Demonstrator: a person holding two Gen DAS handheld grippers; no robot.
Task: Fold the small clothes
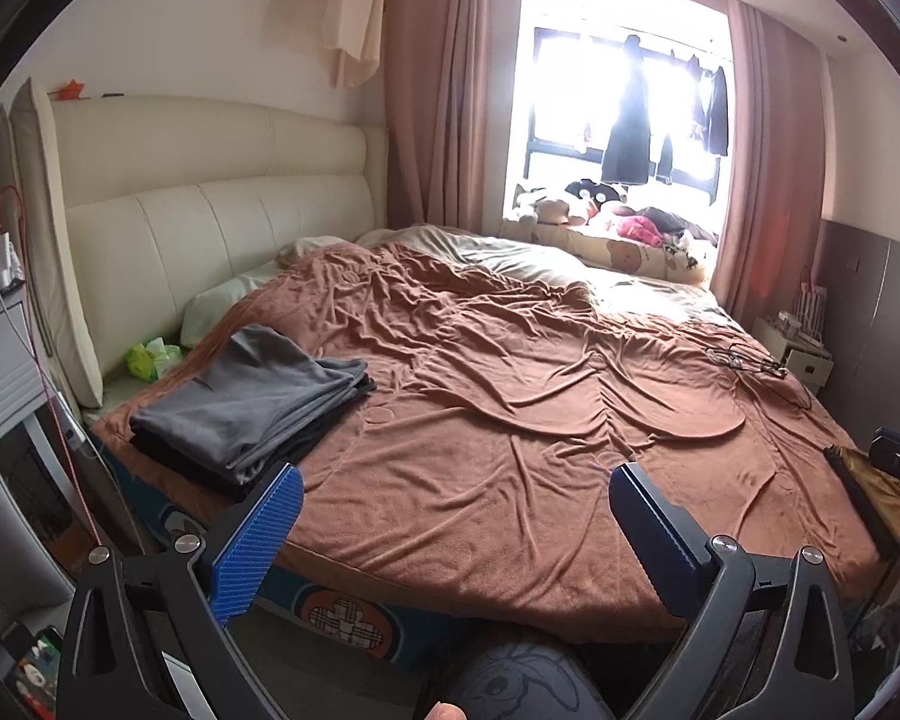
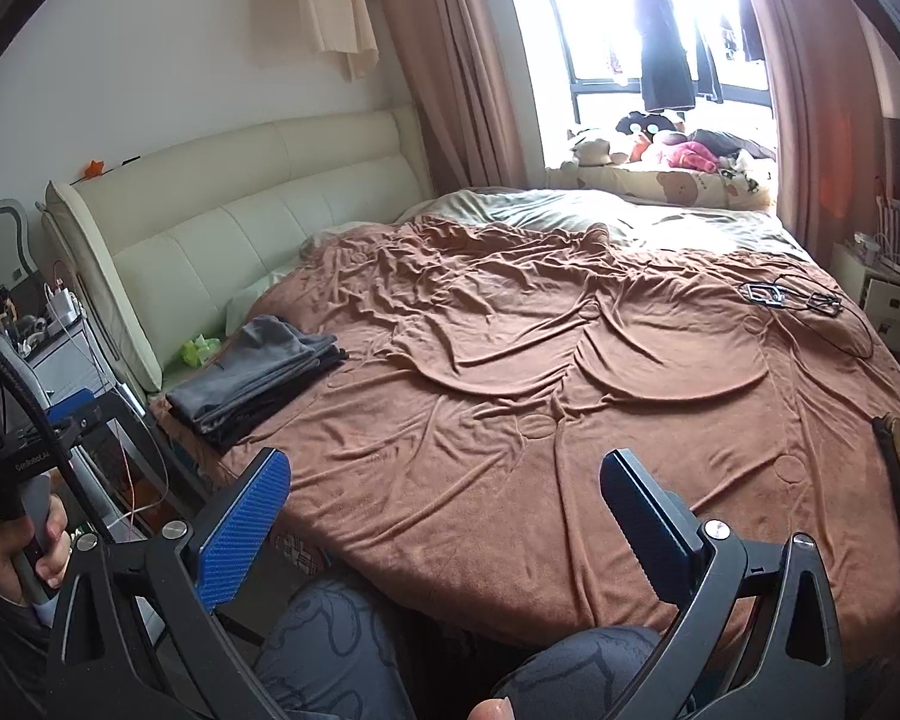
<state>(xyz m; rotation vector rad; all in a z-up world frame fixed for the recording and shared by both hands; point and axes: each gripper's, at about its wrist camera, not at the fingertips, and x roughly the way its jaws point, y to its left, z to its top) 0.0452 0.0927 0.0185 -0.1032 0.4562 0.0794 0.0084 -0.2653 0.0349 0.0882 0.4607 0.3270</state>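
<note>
Lying folded at the bed's (image 1: 510, 480) near-left corner: grey clothes stack (image 1: 252, 402); left hand-held gripper (image 1: 456, 501) and right hand-held gripper (image 2: 447, 489) both spread wide, grasping nothing

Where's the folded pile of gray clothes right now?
The folded gray clothes sit on the brown blanket at the left of both views, beside the green tissue pack near the headboard.

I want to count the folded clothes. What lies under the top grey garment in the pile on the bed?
Under the grey garment more folded layers show at the edges, grey above and darker below. Their number and kind stay hidden. The pile rests on the brown blanket.
</note>
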